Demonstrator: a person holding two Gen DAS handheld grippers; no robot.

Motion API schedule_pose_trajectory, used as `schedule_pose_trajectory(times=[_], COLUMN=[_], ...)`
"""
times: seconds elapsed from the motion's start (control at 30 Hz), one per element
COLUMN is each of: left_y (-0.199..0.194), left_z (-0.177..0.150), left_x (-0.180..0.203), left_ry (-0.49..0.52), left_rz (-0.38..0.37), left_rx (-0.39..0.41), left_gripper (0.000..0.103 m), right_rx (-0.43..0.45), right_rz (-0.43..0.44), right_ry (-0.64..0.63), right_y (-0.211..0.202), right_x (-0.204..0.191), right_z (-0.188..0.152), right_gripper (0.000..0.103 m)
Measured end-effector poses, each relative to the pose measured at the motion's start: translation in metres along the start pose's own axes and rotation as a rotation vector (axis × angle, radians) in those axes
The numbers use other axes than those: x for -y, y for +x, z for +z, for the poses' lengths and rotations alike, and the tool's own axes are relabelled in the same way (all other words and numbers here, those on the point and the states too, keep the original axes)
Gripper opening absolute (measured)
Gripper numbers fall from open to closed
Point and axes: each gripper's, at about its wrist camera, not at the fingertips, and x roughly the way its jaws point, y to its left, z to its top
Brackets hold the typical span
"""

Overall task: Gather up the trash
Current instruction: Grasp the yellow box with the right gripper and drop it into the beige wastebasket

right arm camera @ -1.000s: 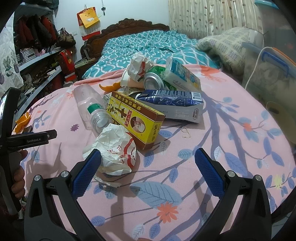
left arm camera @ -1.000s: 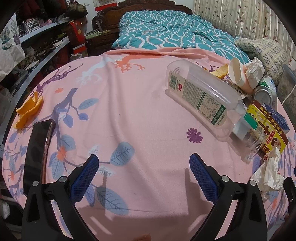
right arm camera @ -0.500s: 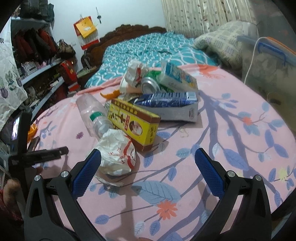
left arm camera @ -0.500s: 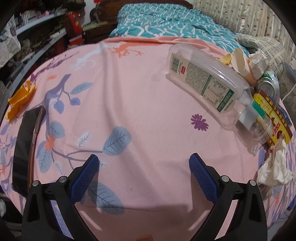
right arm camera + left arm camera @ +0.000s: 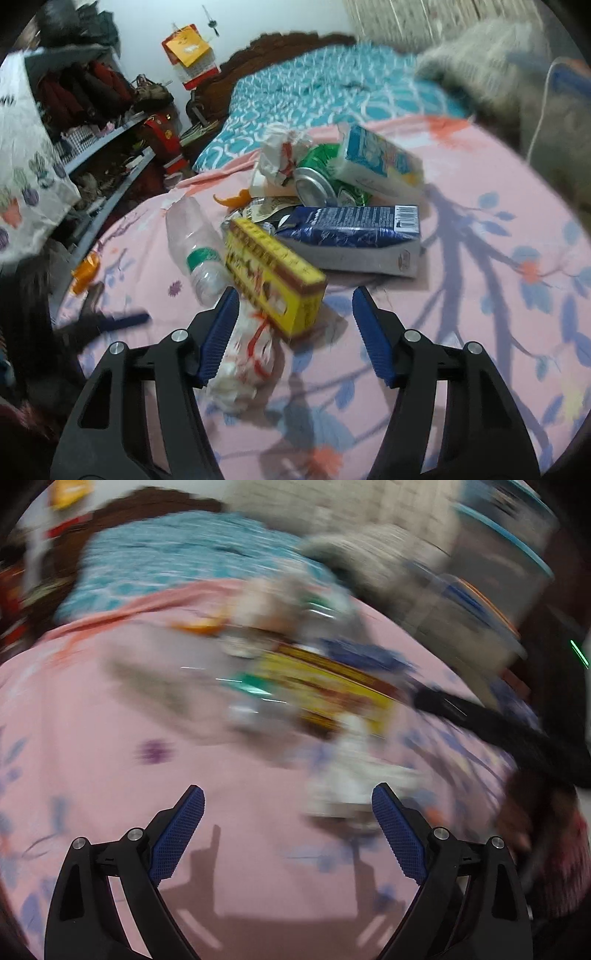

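Trash is lying in one heap on the pink flower-printed tablecloth (image 5: 480, 229): one clear plastic bottle with a green band (image 5: 192, 240), one yellow and red cardboard box (image 5: 273, 277), one dark blue drink carton (image 5: 354, 236), one white and light blue carton (image 5: 380, 162), one green drink can (image 5: 321, 181), two crumpled white paper wrappers with red print, one at the far side of the heap (image 5: 280, 155) and one nearest the camera (image 5: 243, 358), and one curl of orange peel (image 5: 232, 199) beside the bottle's base. More orange peel (image 5: 85, 269) is sitting apart at the cloth's left edge.

The right gripper (image 5: 291, 325) has just been closing; its blue pads are still standing apart, the near corner of the yellow box is showing between them, and the left pad (image 5: 218, 332) is covering part of the near wrapper. Whether either pad is touching anything cannot be told.

The left gripper (image 5: 288, 834) has just been narrowing slightly and is standing wide apart over bare cloth with nothing between the pads; its view is heavily blurred.

A teal patterned bedspread (image 5: 314, 88) is lying beyond the cloth, cluttered shelves (image 5: 107, 133) are standing to the left, and the cloth's right half is lying open.
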Motion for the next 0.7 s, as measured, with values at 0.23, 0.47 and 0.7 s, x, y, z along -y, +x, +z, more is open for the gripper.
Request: schedule_pose_trajectory(times=[0.23,0.47,0.7], left_y=[0.044,0.009,-0.011], left_z=[0.013,0.023,0.073], left_x=[0.03,0.034,0.081], left_ry=[0.076,0.099,0.213], left_rz=[-0.085,-0.113,-0.149], left_rx=[-0.09,-0.023,0.061], left_gripper=[0.054,0.038,0.038], right_rx=[-0.177,-0.07,0.198], right_rz=[0.206,0.333,0.313], right_ry=[0.102,0.081,0.196], right_y=[0.059,0.014,-0.065], right_x=[0.024,0.029,0.091], right_z=[0.011,0.003,-0.013], right_gripper=[0.037,0.025,0.025])
